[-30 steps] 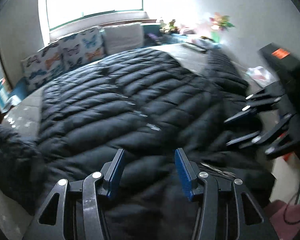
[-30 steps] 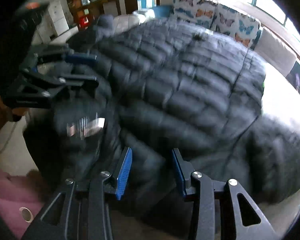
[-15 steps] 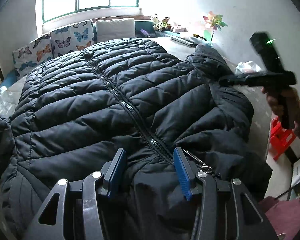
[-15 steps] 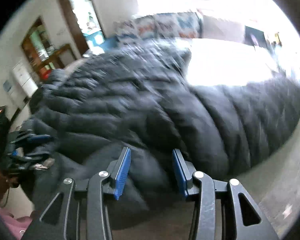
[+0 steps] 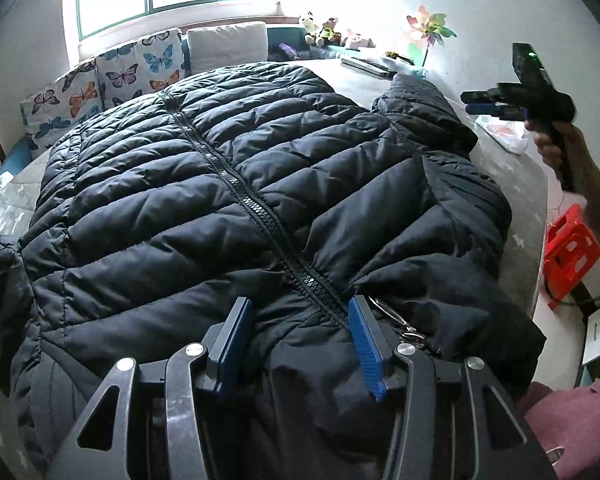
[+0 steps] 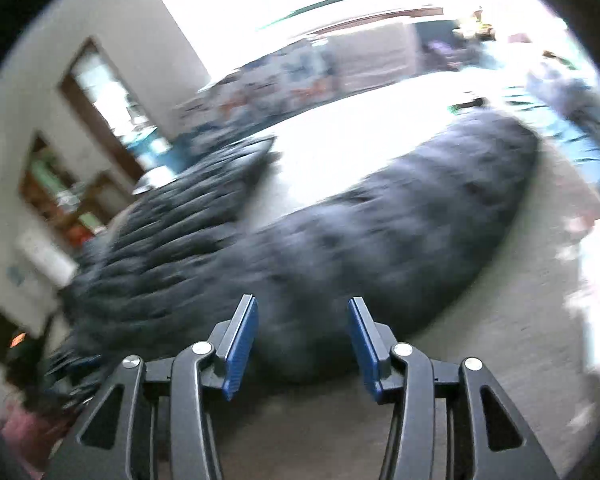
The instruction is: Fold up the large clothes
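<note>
A large black quilted puffer jacket (image 5: 228, 200) lies spread flat, zipped front up, on a grey bed (image 5: 528, 200). My left gripper (image 5: 300, 344) is open and empty, just above the jacket's near hem by the zipper (image 5: 260, 216). My right gripper (image 6: 302, 344) is open and empty. It shows in the left wrist view (image 5: 484, 103) held in the air beyond the jacket's right sleeve (image 5: 440, 128). In the blurred right wrist view that sleeve (image 6: 380, 232) lies just ahead of the fingers.
Butterfly cushions (image 5: 112, 80) and a white pillow (image 5: 228, 46) line the window side of the bed. A pinwheel (image 5: 430, 30), plush toys (image 5: 320, 28) and a white plastic bag (image 5: 504, 136) sit at the far right. A red stool (image 5: 572, 252) stands on the floor right of the bed.
My right gripper has swung away from the hem to the right, up over the right sleeve. My left gripper has stayed at the hem, tilting up a little.
</note>
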### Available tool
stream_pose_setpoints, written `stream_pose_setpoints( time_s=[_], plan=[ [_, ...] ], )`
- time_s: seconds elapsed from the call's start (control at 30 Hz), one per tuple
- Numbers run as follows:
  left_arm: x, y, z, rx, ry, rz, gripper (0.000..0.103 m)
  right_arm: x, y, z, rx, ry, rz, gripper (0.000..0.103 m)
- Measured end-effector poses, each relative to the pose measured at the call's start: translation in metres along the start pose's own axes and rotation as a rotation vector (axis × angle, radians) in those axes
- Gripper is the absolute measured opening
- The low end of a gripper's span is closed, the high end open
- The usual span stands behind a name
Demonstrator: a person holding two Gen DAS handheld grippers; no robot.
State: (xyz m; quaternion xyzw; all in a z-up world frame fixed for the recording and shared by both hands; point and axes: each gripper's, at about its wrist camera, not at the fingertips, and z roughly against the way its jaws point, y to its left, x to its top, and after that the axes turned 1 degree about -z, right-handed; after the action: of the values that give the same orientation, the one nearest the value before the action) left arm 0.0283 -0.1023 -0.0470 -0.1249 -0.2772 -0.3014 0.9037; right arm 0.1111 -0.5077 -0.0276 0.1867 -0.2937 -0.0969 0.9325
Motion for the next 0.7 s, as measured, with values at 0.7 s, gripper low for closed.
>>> stream_pose_setpoints(
  time_s=[0.7],
  plan=[
    [0.008,0.002,-0.01,0.037,0.047,0.007,0.058,0.066,-0.125,-0.059,-0.097,-0.089,-0.366,0.015]
  ],
)
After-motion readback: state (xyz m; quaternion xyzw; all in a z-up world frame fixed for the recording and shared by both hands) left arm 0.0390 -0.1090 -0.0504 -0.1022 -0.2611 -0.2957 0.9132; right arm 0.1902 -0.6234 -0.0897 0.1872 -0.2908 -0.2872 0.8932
